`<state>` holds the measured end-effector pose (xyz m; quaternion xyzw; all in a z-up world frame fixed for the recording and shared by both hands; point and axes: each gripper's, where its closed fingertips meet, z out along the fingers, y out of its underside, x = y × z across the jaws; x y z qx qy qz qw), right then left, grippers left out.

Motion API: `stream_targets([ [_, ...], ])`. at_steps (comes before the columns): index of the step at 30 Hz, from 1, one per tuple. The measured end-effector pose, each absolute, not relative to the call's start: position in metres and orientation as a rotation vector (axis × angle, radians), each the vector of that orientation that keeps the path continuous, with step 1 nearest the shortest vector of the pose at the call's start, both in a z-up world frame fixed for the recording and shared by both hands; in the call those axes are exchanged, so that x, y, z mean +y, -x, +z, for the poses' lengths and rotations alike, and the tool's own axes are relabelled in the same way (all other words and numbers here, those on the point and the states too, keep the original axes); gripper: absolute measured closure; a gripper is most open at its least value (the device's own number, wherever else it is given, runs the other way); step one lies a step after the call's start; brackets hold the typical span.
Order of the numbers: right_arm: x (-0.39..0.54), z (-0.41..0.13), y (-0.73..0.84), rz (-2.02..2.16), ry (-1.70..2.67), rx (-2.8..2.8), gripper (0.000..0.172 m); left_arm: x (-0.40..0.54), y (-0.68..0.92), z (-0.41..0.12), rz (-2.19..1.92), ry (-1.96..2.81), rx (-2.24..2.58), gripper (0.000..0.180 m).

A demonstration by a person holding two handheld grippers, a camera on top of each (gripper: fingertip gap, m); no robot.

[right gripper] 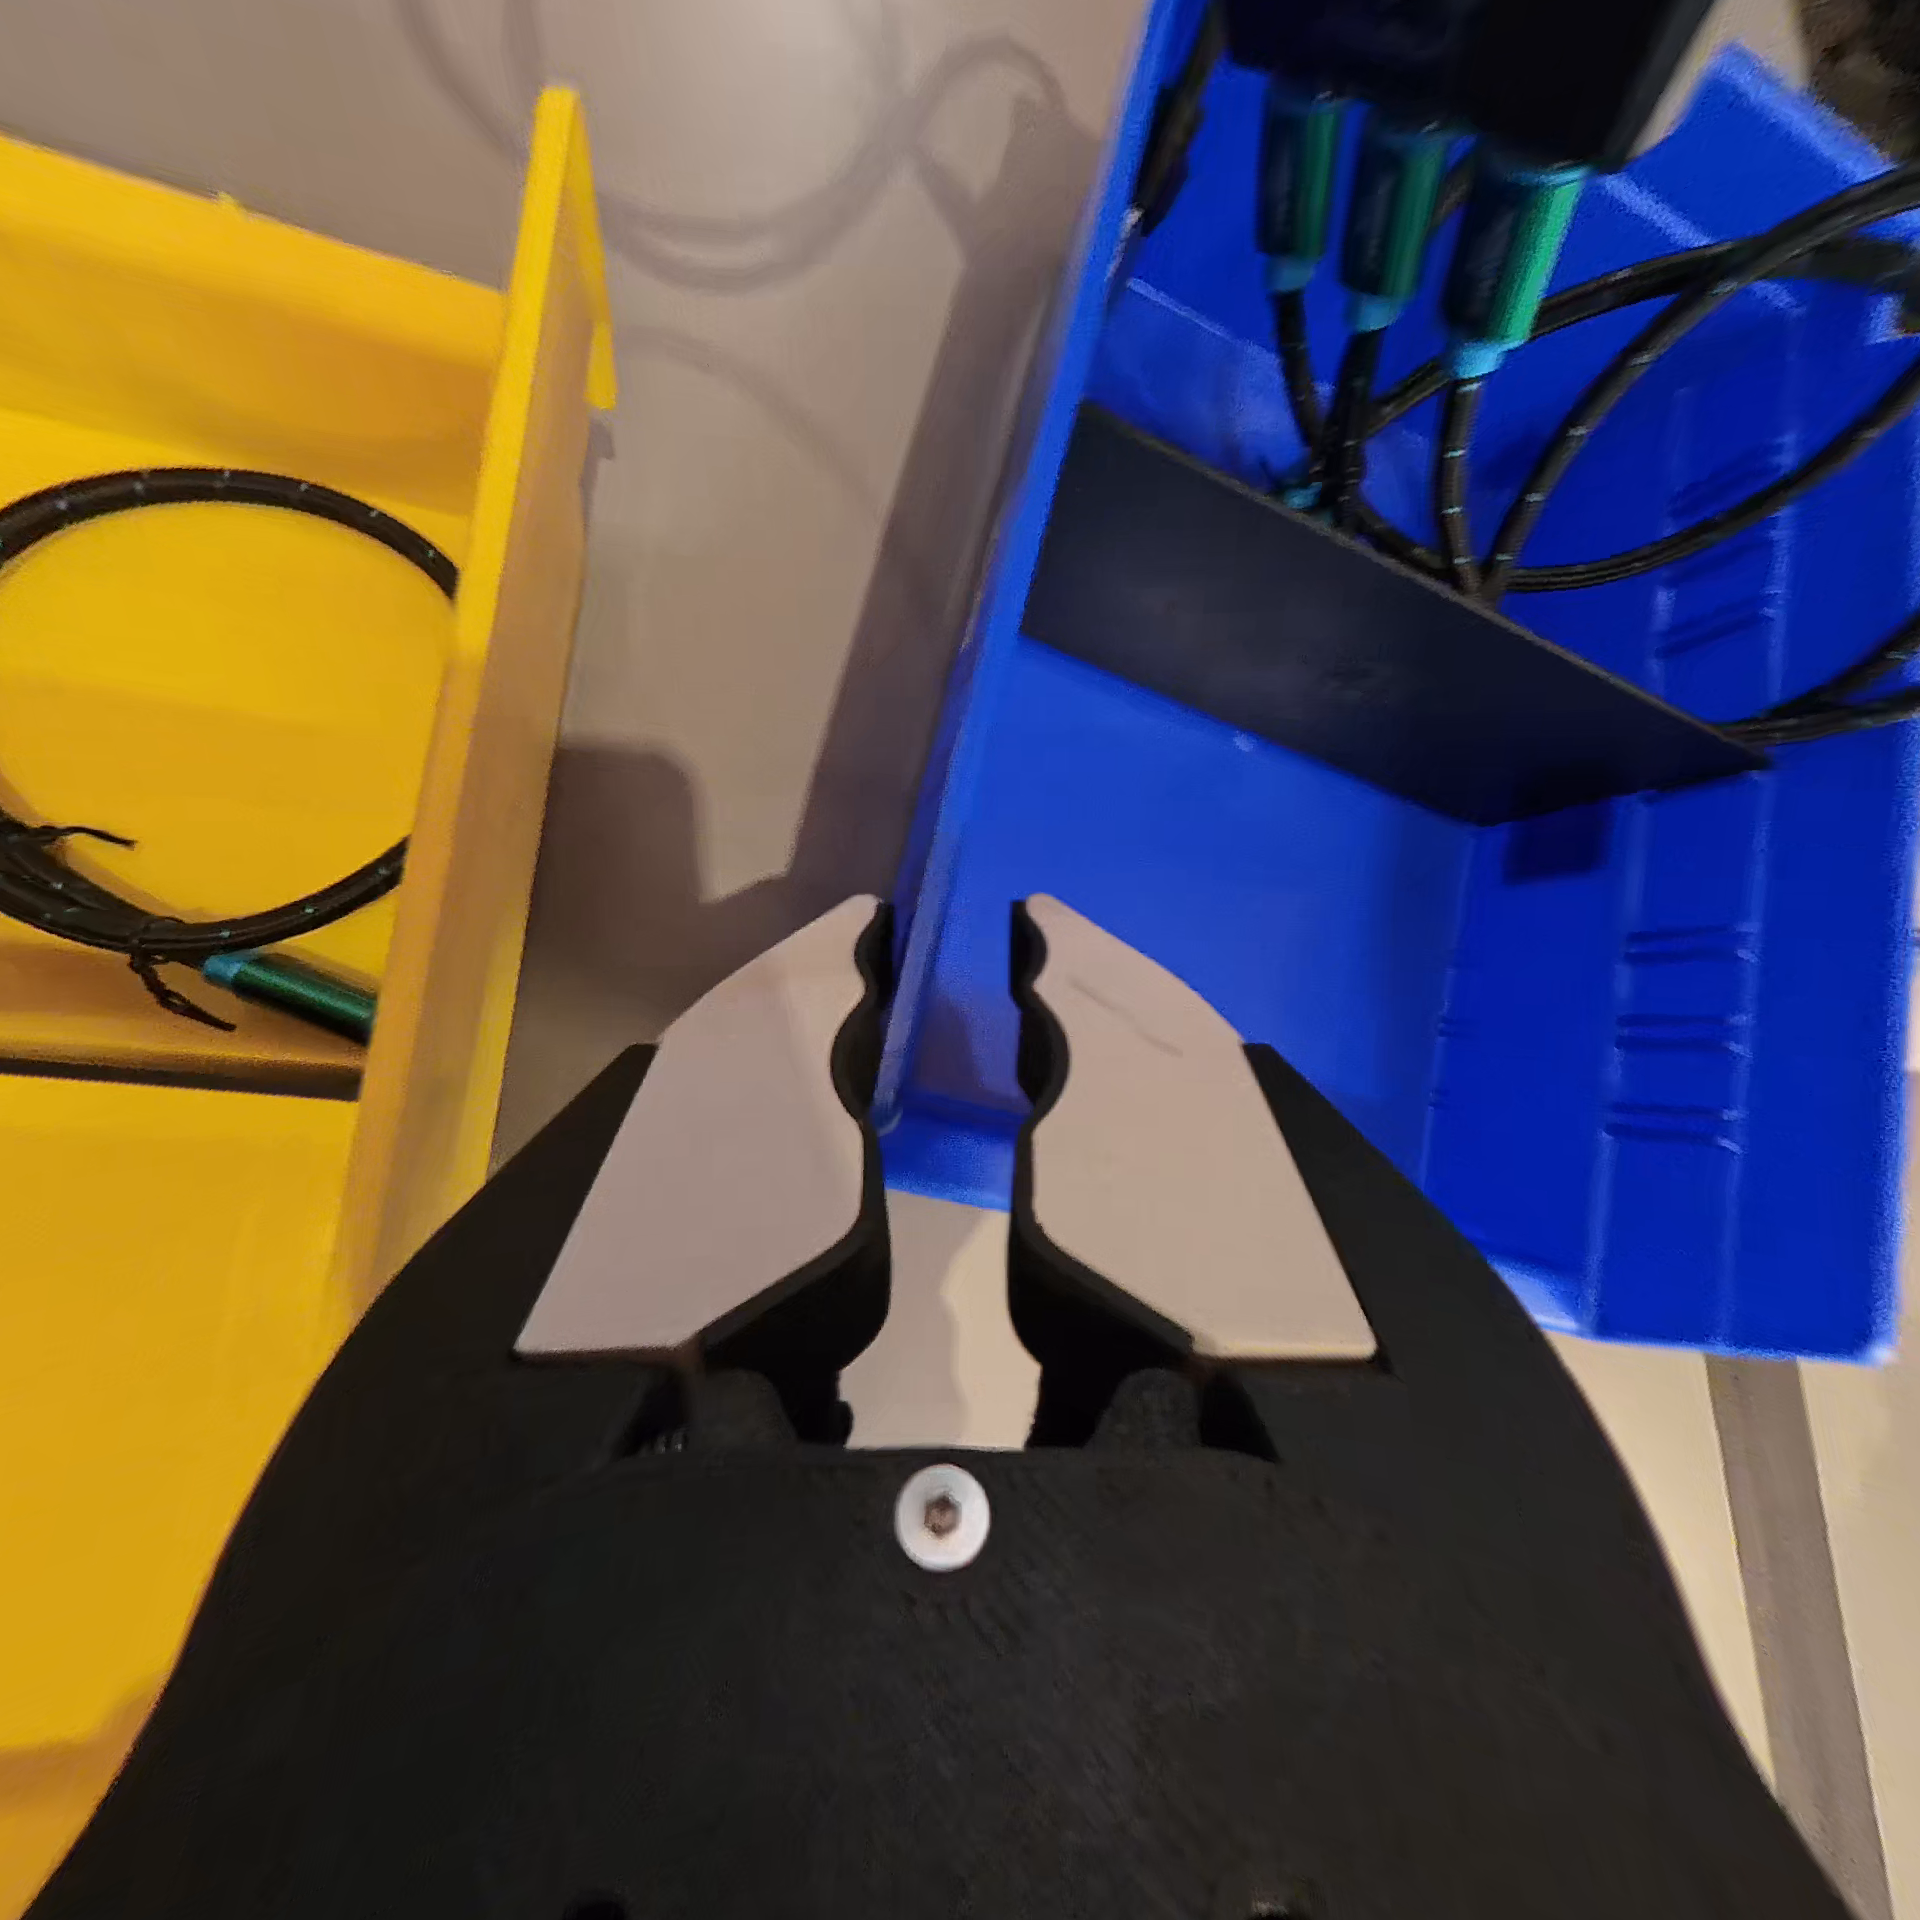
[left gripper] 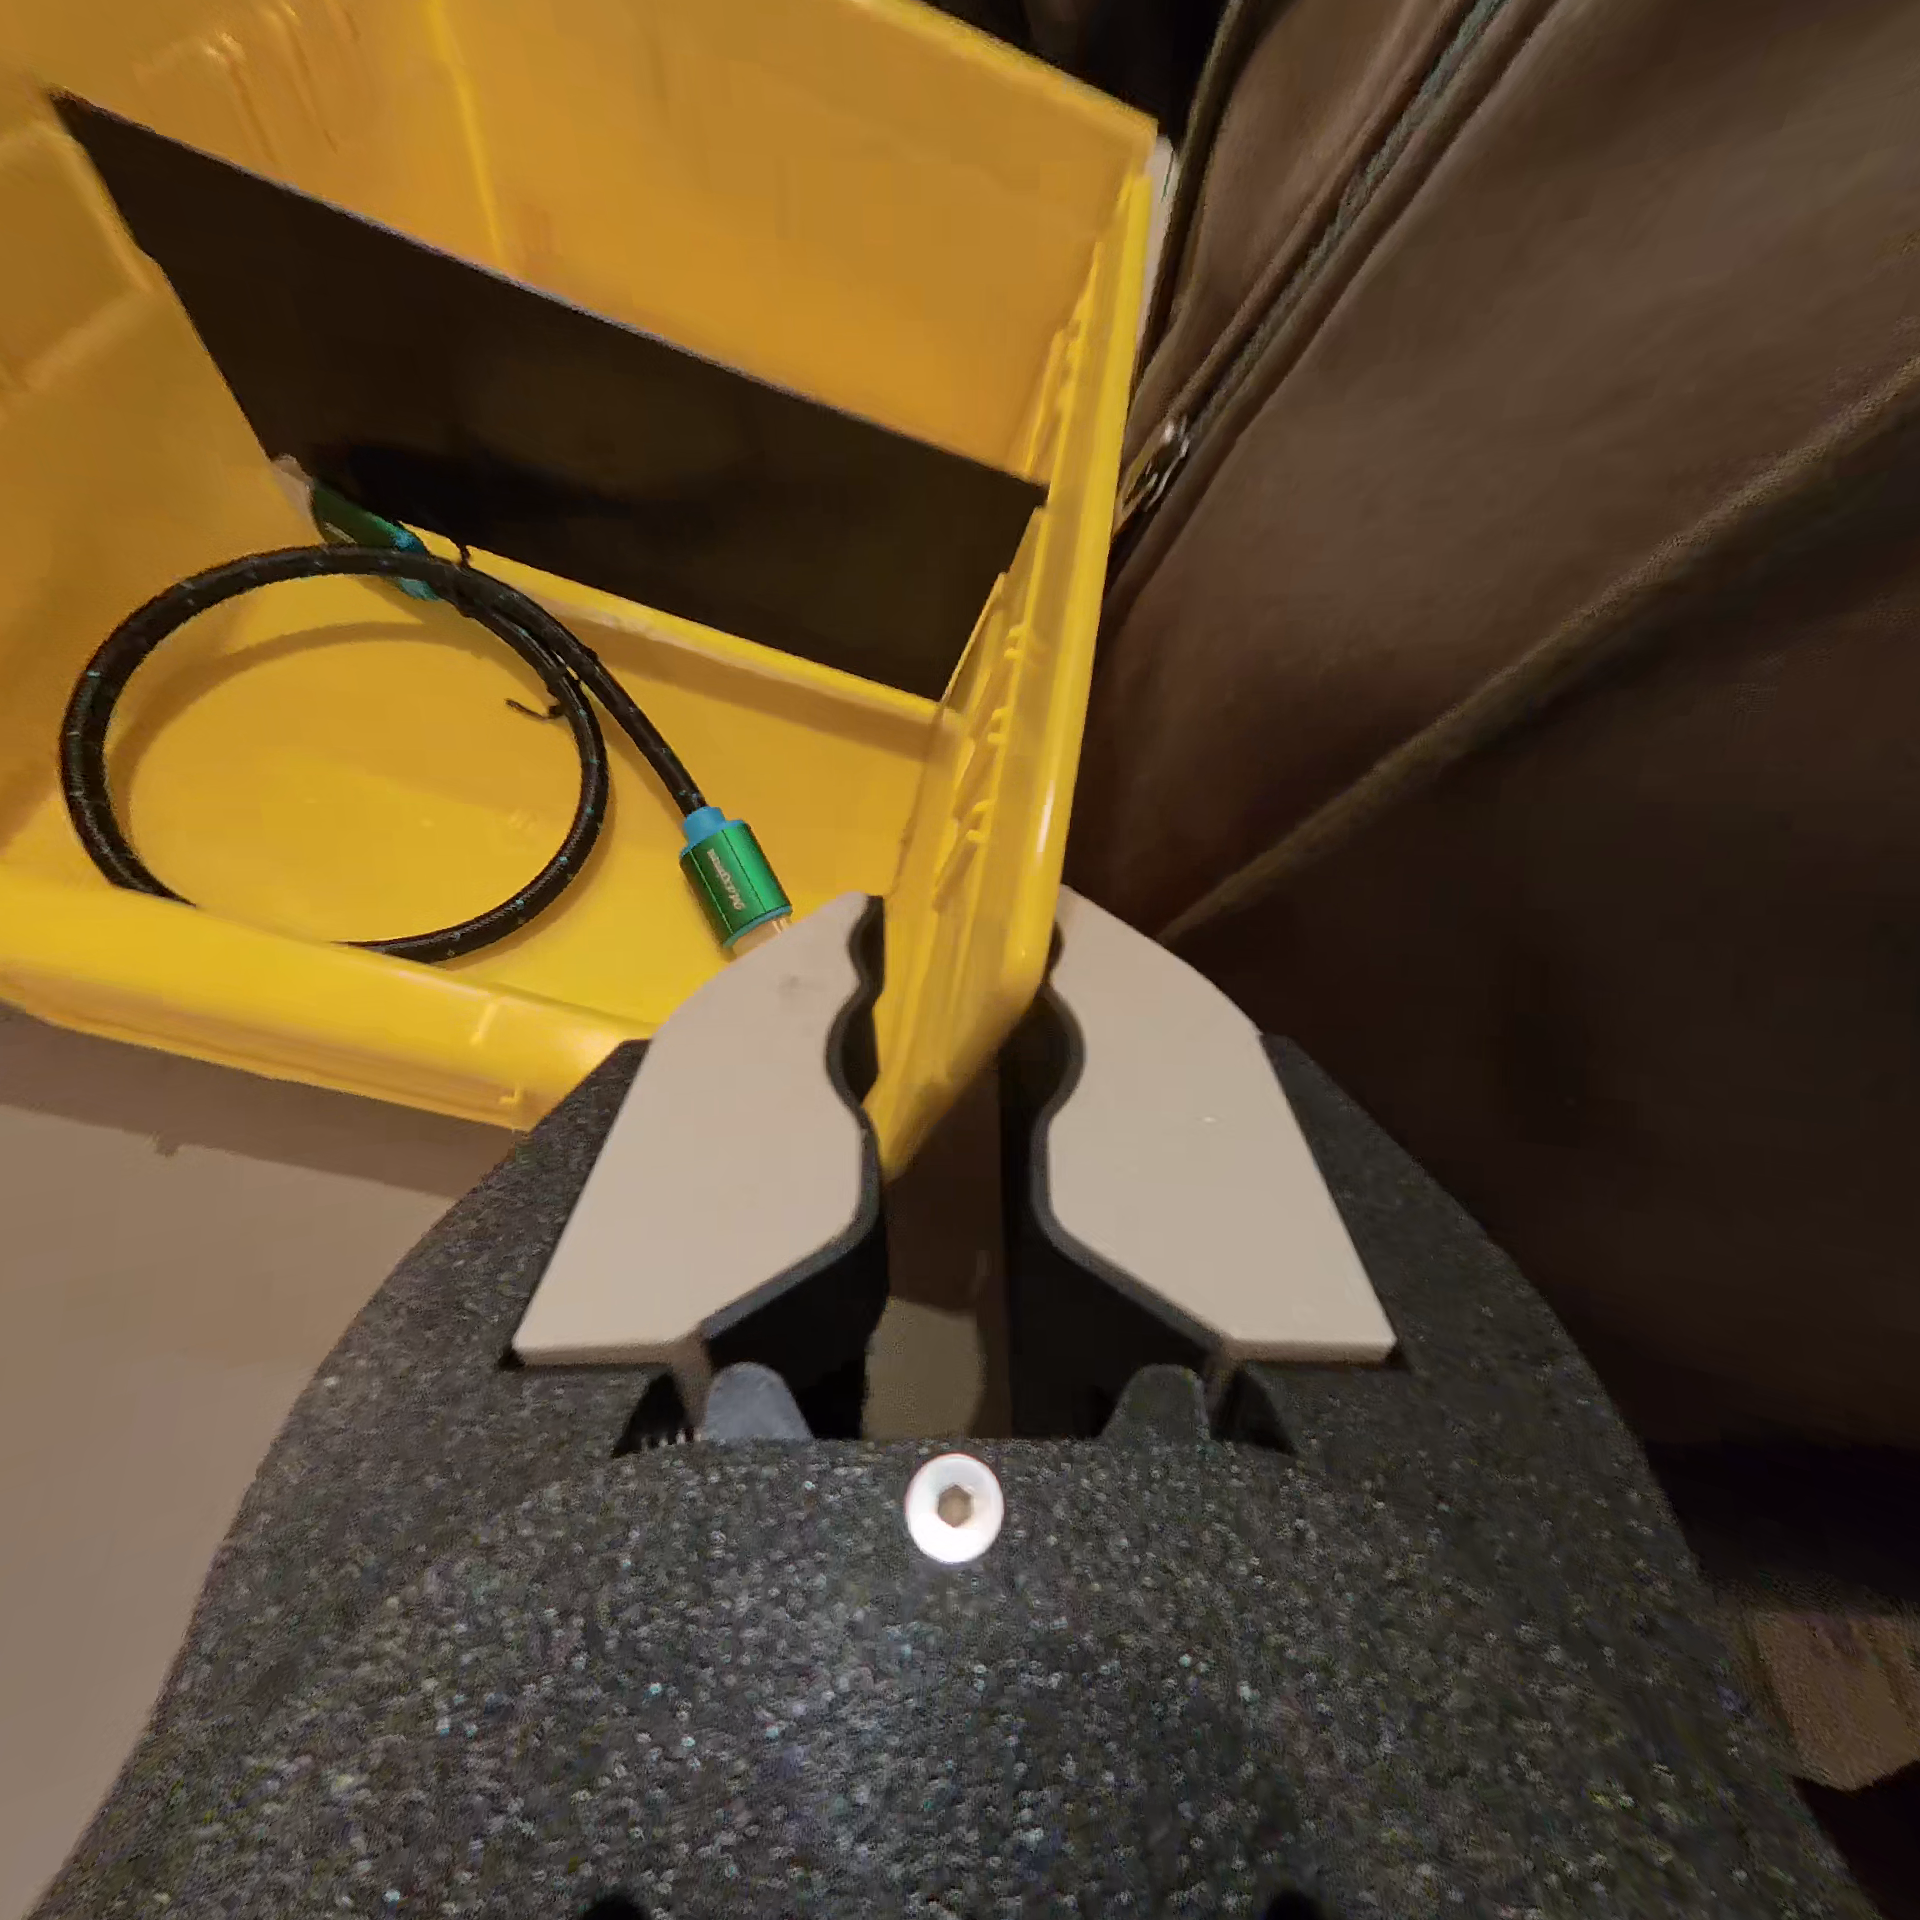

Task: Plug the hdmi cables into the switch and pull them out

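Two bins on show: a yellow bin [left gripper: 644, 208] and a blue bin [right gripper: 1351, 935], each with one black divider [left gripper: 582, 457]. The yellow one holds one coiled black cable [left gripper: 332, 748] with green plugs, left of frame. The blue one has three green-plugged cables [right gripper: 1392, 239], upper right. The left gripper [left gripper: 961, 935] clamps the yellow bin's right wall, brown upholstery [left gripper: 1507, 623] right beside it. The right gripper [right gripper: 951, 914] straddles the blue bin's left wall, jaws narrowly apart, right pad clear.
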<state>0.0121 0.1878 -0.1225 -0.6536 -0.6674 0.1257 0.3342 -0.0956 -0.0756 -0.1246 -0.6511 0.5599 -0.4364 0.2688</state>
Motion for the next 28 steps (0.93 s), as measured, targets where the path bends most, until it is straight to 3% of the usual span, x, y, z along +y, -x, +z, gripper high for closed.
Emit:
stream_targets([
  [1,0.19,-0.116,-0.014,0.324,1.709,-1.715,0.143,-0.075,0.1,-0.116,-1.217,1.738,1.455,0.148],
  [4,0.193,-0.086,-0.03,0.295,1.72,-1.615,0.127,-0.062,0.128,-0.086,-1.248,1.681,1.286,0.139],
  [12,0.166,0.011,-0.13,0.191,1.845,-1.147,0.129,0.044,0.257,-0.002,-1.026,1.615,0.791,0.137],
  [17,0.098,-0.037,-0.169,0.261,2.285,-0.953,0.114,0.182,0.307,0.005,-0.982,1.856,0.395,0.137],
  [21,0.049,-0.082,-0.165,0.33,2.479,-0.883,0.102,0.274,0.282,-0.035,-0.903,2.167,0.505,0.137],
  [28,0.019,-0.112,-0.152,0.411,2.569,-0.753,0.096,0.338,0.194,-0.097,-0.705,2.571,0.828,0.111],
])
